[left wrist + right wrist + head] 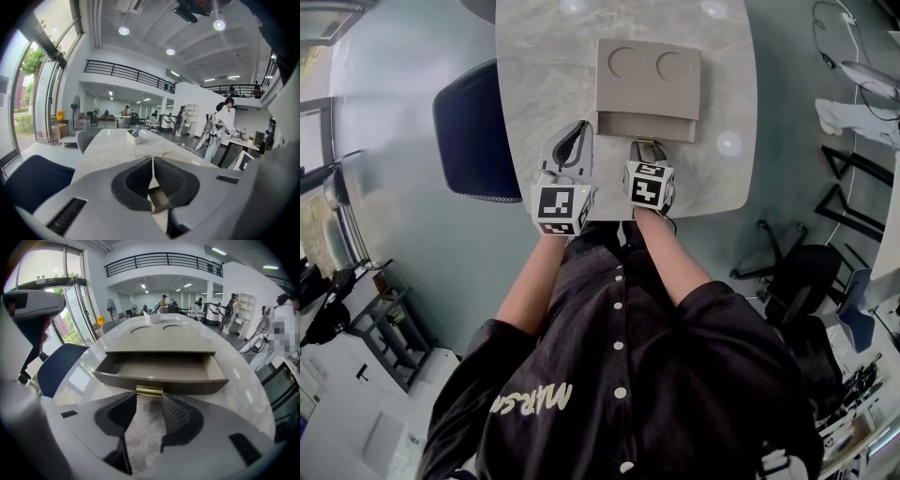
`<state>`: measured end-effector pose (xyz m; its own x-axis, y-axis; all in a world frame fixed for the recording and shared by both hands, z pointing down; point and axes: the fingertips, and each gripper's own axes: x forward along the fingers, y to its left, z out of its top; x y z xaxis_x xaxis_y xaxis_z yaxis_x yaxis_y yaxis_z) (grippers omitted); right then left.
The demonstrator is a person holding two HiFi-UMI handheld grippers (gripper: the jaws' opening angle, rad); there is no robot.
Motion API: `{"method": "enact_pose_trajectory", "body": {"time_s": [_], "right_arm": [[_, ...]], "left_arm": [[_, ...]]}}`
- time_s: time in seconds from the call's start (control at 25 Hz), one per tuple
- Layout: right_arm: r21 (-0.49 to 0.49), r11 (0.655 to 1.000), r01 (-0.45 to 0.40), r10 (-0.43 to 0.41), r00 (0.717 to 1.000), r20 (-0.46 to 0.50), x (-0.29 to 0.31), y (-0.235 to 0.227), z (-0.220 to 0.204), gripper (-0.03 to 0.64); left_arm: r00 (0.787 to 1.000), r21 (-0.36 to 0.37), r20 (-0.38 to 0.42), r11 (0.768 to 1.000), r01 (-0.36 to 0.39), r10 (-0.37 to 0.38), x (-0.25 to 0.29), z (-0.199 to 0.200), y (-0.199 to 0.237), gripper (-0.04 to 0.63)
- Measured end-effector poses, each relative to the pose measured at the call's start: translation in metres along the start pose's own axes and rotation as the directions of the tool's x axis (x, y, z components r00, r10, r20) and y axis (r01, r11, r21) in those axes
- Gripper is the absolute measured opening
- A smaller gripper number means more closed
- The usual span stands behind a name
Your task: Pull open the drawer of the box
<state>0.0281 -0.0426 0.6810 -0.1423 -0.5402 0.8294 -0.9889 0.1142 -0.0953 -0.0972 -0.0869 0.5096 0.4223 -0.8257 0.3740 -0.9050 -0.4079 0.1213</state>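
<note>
A beige box (649,75) with two round recesses on top lies on the marble table (534,75). Its drawer (159,377) is pulled out toward me and shows an empty inside. The small brass handle (149,390) on the drawer front sits right between the tips of my right gripper (149,397), which spans its width and is shut on it. In the head view the right gripper (647,143) meets the drawer's (645,125) front edge. My left gripper (578,129) rests beside the box's near left corner, jaws shut (152,164), holding nothing.
A dark blue chair (473,131) stands against the table's left side. Black office chairs (797,272) are on the floor to the right. A white holder (134,136) stands on the table far behind the box. Several people stand in the distant hall.
</note>
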Motion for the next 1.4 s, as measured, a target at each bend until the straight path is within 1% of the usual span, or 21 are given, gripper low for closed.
{"method": "enact_pose_trajectory", "body": {"time_s": [0.12,0.48,0.8,1.0,1.4], "right_arm": [[-0.001,1.0,-0.005,0.005,1.0,0.006,-0.003,0.001,-0.009,0.163],[0.004,1.0,-0.014,0.014,0.999,-0.038,-0.016,0.007,-0.036,0.163],[-0.005,1.0,-0.01,0.01,0.998,-0.062,-0.028,0.012,-0.05,0.161],[0.01,1.0,-0.016,0.017,0.998,-0.055,-0.03,0.015,-0.061,0.161],[0.013,1.0,-0.017,0.018,0.995,-0.094,-0.04,0.014,-0.072,0.161]], "left_arm": [[1.0,-0.001,0.002,1.0,0.0,0.0,0.001,0.0,0.0,0.021],[1.0,-0.004,0.004,1.0,-0.01,0.01,0.004,0.002,0.007,0.021],[1.0,-0.001,0.002,1.0,-0.009,0.009,0.006,0.001,0.008,0.021],[1.0,-0.001,0.0,1.0,-0.012,0.012,0.006,0.0,0.01,0.021],[1.0,-0.003,-0.005,1.0,-0.011,0.011,0.01,-0.002,0.009,0.021]]}}
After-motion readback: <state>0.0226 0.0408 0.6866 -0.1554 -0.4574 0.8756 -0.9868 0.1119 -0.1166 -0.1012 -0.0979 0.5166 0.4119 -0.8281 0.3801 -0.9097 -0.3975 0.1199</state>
